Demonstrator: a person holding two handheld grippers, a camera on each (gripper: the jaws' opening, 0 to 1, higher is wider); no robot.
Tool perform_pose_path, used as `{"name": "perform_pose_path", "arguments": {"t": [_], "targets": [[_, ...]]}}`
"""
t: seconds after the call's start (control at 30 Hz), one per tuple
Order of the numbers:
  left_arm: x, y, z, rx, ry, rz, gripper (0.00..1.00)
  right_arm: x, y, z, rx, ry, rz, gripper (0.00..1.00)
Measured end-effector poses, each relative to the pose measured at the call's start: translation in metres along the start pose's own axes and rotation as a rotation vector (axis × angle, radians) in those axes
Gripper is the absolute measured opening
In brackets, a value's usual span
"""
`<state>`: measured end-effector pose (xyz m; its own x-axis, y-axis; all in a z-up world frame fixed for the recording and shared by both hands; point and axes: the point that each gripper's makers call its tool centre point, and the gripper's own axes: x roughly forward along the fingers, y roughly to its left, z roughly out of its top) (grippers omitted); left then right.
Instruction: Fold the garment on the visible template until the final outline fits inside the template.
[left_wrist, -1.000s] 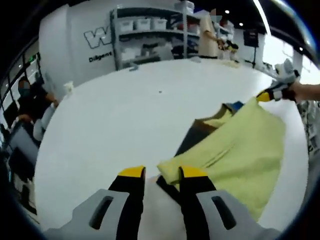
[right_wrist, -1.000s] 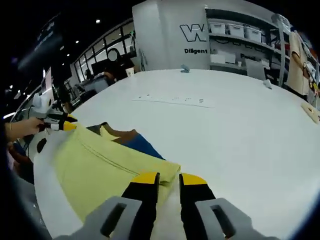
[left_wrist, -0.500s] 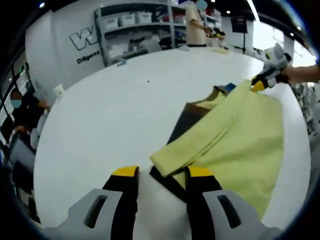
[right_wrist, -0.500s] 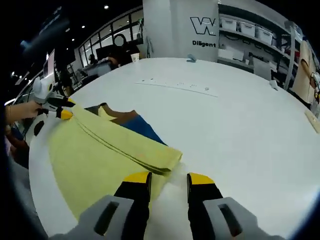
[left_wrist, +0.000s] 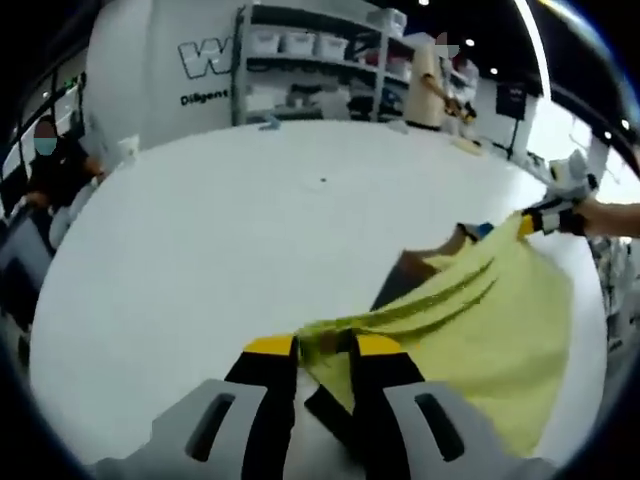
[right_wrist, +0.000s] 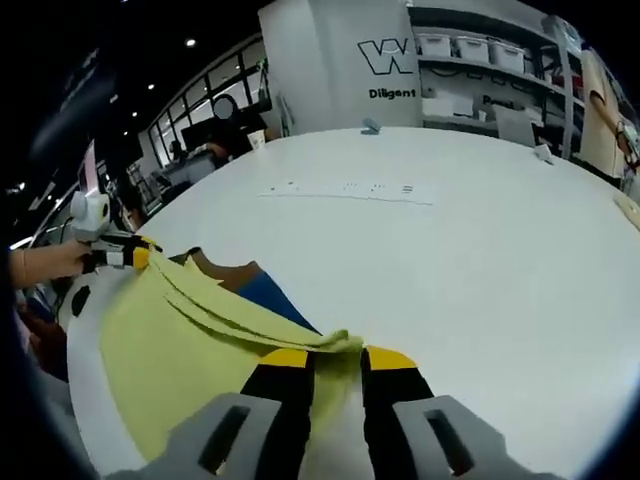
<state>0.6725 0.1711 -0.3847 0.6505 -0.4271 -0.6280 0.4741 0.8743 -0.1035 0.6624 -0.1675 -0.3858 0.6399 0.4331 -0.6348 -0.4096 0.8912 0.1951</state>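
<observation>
A pale yellow garment (left_wrist: 470, 340) lies on a wide white desk (left_wrist: 220, 240), partly covering a dark template (left_wrist: 400, 285) with a brown and a blue patch peeking out near the far edge. In the left gripper view the left gripper (left_wrist: 322, 350) rises from 6 o'clock with its jaws drawn close on a corner of the yellow cloth, which bunches between the yellow tips; the other gripper sits out at 3 o'clock, pinching the opposite corner. In the right gripper view the right gripper (right_wrist: 338, 360) likewise stands clamped on a folded corner of the garment (right_wrist: 180, 350), while the left one shows at 9 o'clock, held by a hand (right_wrist: 45, 262). Layered creases run between the two held corners — the cloth looks lifted along that edge, mid-fold. As a judgement, at least one fold is in (stacked edges show), but the garment appears to spread past the template (right_wrist: 265, 290) toward 6 o'clock, so the fold in hand wants laying down and more tucking probably remains.
</observation>
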Motion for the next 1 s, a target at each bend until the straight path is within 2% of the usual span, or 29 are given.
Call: {"name": "perform_pose_path", "arguments": {"t": [0.07, 0.1, 0.17, 0.33, 0.47, 0.57, 0.6, 0.67, 0.73, 0.83, 0.87, 0.93, 1.0], "targets": [[0.002, 0.001, 0.003, -0.049, -0.018, -0.001, 0.06, 0.002, 0.002, 0.001, 0.058, -0.008, 0.005, 0.09], [0.002, 0.002, 0.004, -0.078, -0.027, 0.001, 0.01, 0.001, 0.003, 0.002, 0.090, -0.033, 0.011, 0.07], [0.002, 0.011, 0.004, -0.155, -0.040, 0.020, 0.02, 0.001, -0.001, 0.001, 0.079, -0.036, 0.002, 0.01], [0.000, 0.006, -0.002, -0.145, -0.020, 0.023, 0.01, 0.001, -0.001, 0.001, 0.091, -0.040, 0.008, 0.00], [-0.001, 0.012, -0.002, -0.158, -0.032, 0.047, 0.01, -0.001, -0.003, 0.000, 0.093, -0.035, -0.008, 0.00], [-0.007, 0.001, -0.002, -0.152, -0.040, 0.029, 0.01, -0.003, -0.001, 0.002, 0.107, -0.052, -0.007, 0.00], [-0.008, 0.004, -0.001, -0.133, -0.035, 0.036, 0.01, -0.004, -0.002, 0.003, 0.094, -0.049, -0.020, 0.00], [-0.015, -0.002, -0.001, -0.102, -0.032, 0.045, 0.02, -0.007, -0.003, 0.002, 0.083, -0.048, -0.029, 0.00], [-0.017, 0.005, -0.002, -0.089, -0.028, 0.057, 0.04, -0.012, 0.000, 0.000, 0.069, -0.051, -0.026, 0.00], [-0.029, 0.002, -0.005, -0.079, -0.029, 0.074, 0.11, -0.018, 0.008, -0.003, 0.046, -0.050, -0.009, 0.05], [-0.031, 0.004, -0.007, -0.079, -0.032, 0.074, 0.13, -0.023, 0.013, -0.006, 0.012, -0.043, 0.000, 0.06], [-0.037, 0.002, -0.010, -0.077, -0.034, 0.069, 0.17, -0.026, 0.015, -0.008, 0.002, -0.036, 0.003, 0.10], [-0.046, -0.009, -0.016, -0.058, -0.023, 0.059, 0.21, -0.032, 0.021, -0.017, -0.024, -0.015, 0.019, 0.12]]}}
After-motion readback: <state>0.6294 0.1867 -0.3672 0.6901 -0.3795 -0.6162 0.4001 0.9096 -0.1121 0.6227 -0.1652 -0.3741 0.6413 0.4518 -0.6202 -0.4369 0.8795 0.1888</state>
